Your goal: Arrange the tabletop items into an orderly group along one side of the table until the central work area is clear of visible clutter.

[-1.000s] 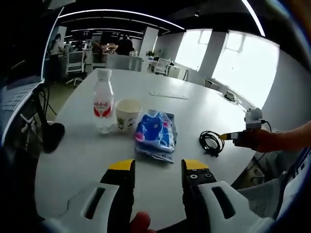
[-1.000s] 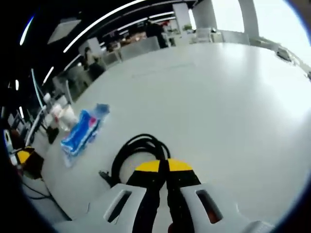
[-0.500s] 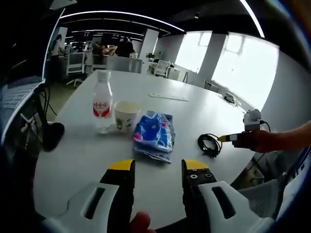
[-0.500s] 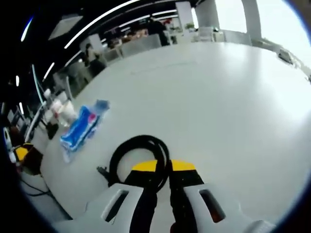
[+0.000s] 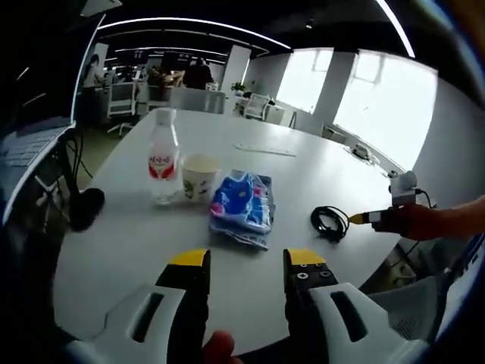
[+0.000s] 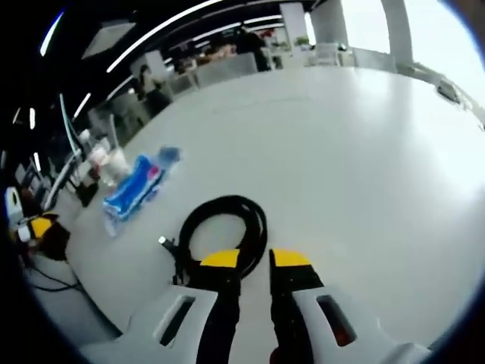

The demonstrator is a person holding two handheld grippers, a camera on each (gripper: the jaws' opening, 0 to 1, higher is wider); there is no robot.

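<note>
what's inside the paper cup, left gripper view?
Cannot tell. The paper cup stands upright between the water bottle and the blue packet; its rim shows, but its wall hides the contents.

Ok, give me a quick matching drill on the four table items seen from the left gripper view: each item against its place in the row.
Items:
1. clear plastic water bottle with red label
2. white paper cup
3. blue plastic wipes packet
4. coiled black cable

Places:
A. between cup and cable
B. right end, nearest the right gripper
C. left end of the row
D. right beside the bottle

Pairs: 1-C, 2-D, 3-A, 4-B
</note>
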